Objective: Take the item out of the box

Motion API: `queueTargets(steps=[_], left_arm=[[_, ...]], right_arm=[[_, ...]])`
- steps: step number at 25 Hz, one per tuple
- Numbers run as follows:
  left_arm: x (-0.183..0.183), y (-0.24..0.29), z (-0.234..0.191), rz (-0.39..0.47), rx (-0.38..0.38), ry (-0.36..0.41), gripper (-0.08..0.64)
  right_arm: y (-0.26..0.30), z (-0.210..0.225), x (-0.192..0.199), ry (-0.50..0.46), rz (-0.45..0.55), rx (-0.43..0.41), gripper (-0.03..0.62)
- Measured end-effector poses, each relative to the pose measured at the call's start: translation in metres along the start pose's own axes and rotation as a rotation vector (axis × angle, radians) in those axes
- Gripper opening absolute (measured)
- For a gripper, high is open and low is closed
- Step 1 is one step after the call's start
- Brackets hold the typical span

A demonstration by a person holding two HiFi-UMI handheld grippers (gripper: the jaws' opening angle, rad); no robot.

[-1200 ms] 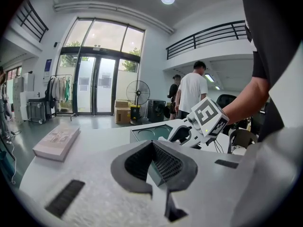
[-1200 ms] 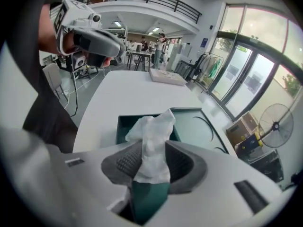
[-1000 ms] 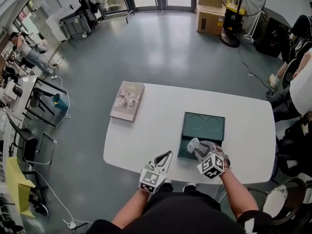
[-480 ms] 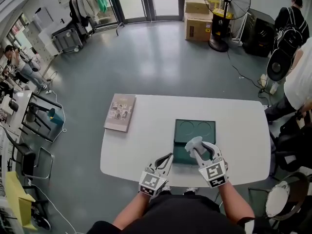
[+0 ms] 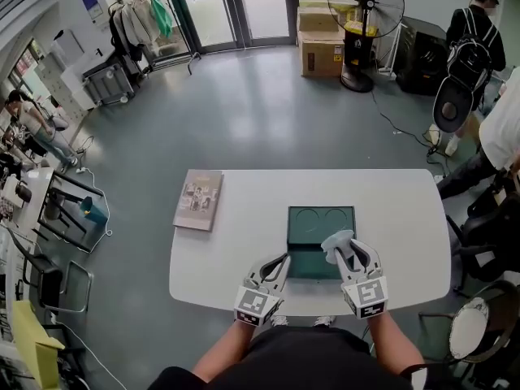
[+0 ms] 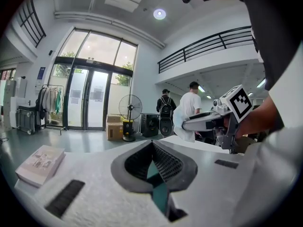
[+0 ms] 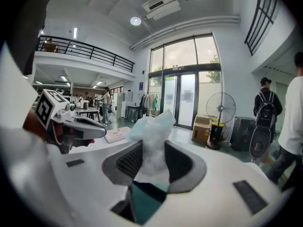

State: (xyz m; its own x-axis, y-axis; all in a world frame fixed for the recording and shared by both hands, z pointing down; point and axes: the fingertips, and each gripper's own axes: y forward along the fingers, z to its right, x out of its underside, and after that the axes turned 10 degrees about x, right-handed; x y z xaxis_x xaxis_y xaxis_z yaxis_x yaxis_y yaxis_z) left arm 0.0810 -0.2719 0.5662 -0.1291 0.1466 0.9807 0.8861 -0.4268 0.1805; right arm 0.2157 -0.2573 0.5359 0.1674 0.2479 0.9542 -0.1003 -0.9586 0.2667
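An open dark green box [image 5: 313,222] lies on the white table [image 5: 244,242]; its far half shows two round recesses. My right gripper [image 5: 348,249] is shut on a pale, crinkled plastic-wrapped item [image 5: 335,240] and holds it over the box's near right part. In the right gripper view the item [image 7: 154,126] stands up between the pads, with my right gripper [image 7: 152,150] closed round it. My left gripper [image 5: 282,261] is shut with nothing in it, its tips by the box's near left edge. In the left gripper view its tips [image 6: 152,144] meet, with green behind them.
A book [image 5: 197,199] lies at the table's far left corner. A standing fan [image 5: 366,6], cardboard boxes [image 5: 319,51] and a person with a backpack [image 5: 467,51] are beyond the table. A chair [image 5: 479,242] stands by the table's right end.
My right gripper has carried the item rightwards and a little up relative to the box. The left gripper has stayed by the box's near left edge. The head view has tilted.
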Motion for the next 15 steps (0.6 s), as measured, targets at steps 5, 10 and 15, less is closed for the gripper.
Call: queueTargets(steps=[5, 10, 15], left_arm=[[-0.005, -0.001, -0.001, 0.013, -0.011, 0.003, 0.006], [-0.006, 0.002, -0.003, 0.023, -0.014, -0.003, 0.006], [-0.011, 0.004, -0.003, 0.036, -0.02, -0.005, 0.006]], right_arm=[[-0.01, 0.008, -0.012, 0.025, 0.069, 0.03, 0.14], [-0.009, 0.007, -0.023, 0.046, 0.151, 0.048, 0.14], [-0.012, 0.013, -0.031, 0.059, 0.172, 0.054, 0.14]])
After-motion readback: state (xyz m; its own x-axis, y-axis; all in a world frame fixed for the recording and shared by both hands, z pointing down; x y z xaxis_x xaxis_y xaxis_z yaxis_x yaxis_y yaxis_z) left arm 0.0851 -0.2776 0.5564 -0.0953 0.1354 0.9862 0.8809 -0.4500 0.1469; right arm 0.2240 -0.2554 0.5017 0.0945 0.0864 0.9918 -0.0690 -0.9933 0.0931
